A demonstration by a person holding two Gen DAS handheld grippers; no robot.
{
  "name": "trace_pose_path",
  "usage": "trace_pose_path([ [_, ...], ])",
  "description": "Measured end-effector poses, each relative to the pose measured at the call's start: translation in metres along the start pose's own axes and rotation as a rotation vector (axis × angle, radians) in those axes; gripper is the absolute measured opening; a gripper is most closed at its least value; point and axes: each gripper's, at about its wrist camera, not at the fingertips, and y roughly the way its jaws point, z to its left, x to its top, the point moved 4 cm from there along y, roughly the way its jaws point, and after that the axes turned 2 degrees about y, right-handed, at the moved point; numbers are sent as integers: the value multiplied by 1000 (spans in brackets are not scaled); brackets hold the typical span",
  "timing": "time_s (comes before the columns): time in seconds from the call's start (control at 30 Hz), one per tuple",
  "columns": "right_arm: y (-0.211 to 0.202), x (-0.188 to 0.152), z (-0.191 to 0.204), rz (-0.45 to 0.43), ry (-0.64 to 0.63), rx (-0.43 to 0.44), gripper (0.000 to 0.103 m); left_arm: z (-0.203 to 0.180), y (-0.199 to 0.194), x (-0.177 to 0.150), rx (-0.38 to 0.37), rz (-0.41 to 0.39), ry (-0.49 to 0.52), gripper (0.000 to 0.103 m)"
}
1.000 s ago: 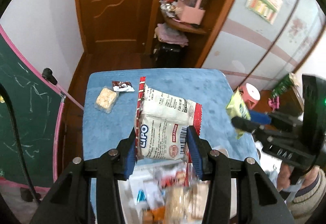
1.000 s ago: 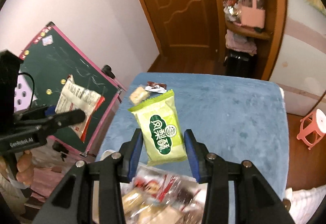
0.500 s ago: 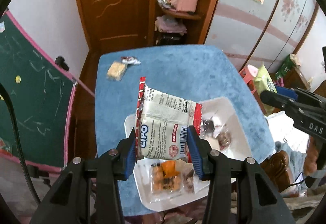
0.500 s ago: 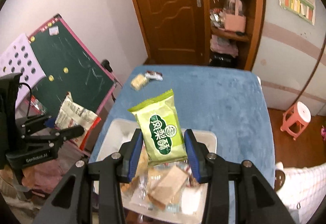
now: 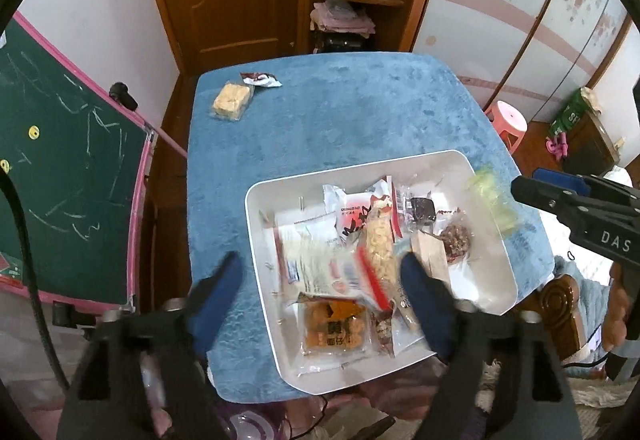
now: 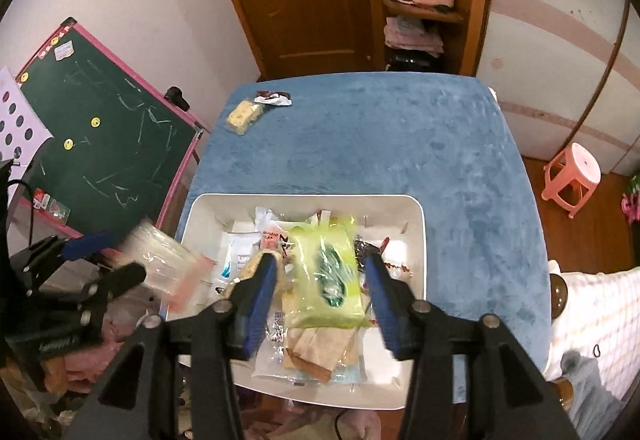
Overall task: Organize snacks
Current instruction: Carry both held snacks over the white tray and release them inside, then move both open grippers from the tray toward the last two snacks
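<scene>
My left gripper [image 5: 320, 296] hovers over the near left part of the white tray [image 5: 256, 200], its jaws opening wide. The white-and-red biscuit packet [image 5: 320, 264] is blurred below them, free of the pads, above the snacks in the tray. My right gripper [image 6: 320, 292] hangs over the same tray [image 6: 416, 216], also opening. The green packet [image 6: 328, 272] sits blurred between its blue pads, which stand clear of it. A yellow cake packet [image 5: 232, 106] and a dark wrapper [image 5: 260, 79] lie at the table's far left corner.
The tray holds several wrapped snacks and sits at the near edge of the blue-covered table [image 5: 340, 112]. A green chalkboard [image 5: 60, 160] leans at the left. A pink stool [image 6: 572, 172] stands on the floor at the right. A person's hand [image 5: 616, 324] holds the right gripper.
Both grippers drew back over the tray and sank a little. Each held its packet pinched before; now both sets of jaws have spread and the packets are loose and blurred.
</scene>
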Motion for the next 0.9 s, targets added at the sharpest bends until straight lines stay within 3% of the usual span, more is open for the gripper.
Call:
trace_pose_path([
  [0.07, -2, 1, 2, -11, -2, 2, 56, -1, -3, 0, -3, -9, 11, 85],
  [0.9, -13, -4, 34, -28, -52, 36, 57, 8, -18, -7, -5, -41, 2, 85],
])
